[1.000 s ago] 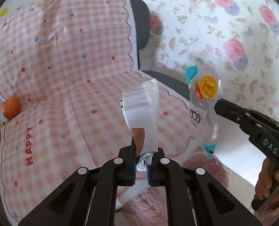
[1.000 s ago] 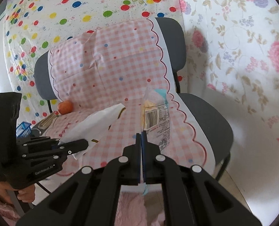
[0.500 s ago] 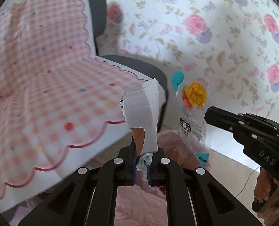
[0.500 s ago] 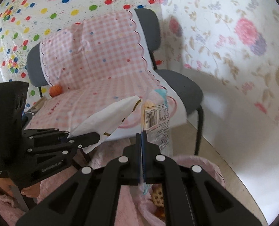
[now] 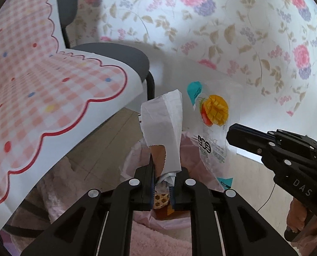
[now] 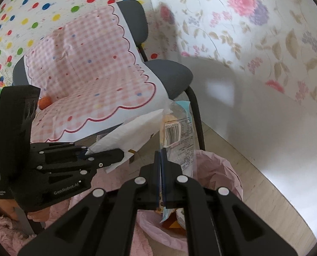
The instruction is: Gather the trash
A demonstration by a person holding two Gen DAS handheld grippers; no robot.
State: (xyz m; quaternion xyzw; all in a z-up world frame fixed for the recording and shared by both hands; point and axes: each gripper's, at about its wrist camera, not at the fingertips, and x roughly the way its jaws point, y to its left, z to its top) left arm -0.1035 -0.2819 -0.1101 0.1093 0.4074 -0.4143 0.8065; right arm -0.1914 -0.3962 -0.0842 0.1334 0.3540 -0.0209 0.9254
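Observation:
My left gripper (image 5: 162, 170) is shut on a crumpled white paper wrapper (image 5: 162, 128), which also shows in the right wrist view (image 6: 135, 134). My right gripper (image 6: 161, 155) is shut on a clear mango snack packet (image 6: 178, 140), which shows in the left wrist view (image 5: 212, 125) beside the wrapper. Both pieces hang above a bin lined with a pink bag (image 6: 220, 177), also in the left wrist view (image 5: 135, 157). Some trash lies inside the bin (image 5: 161, 200).
A grey chair (image 6: 169, 76) draped with a pink checked cloth (image 6: 90, 68) stands left of the bin. An orange fruit (image 6: 44, 102) lies on the cloth. A floral wall (image 6: 254, 42) is behind the bin. Pale floor (image 6: 265, 192) surrounds it.
Both grippers have carried their pieces away from the chair seat, to the right and down, and now hold them over the pink-lined bin. Both stay shut.

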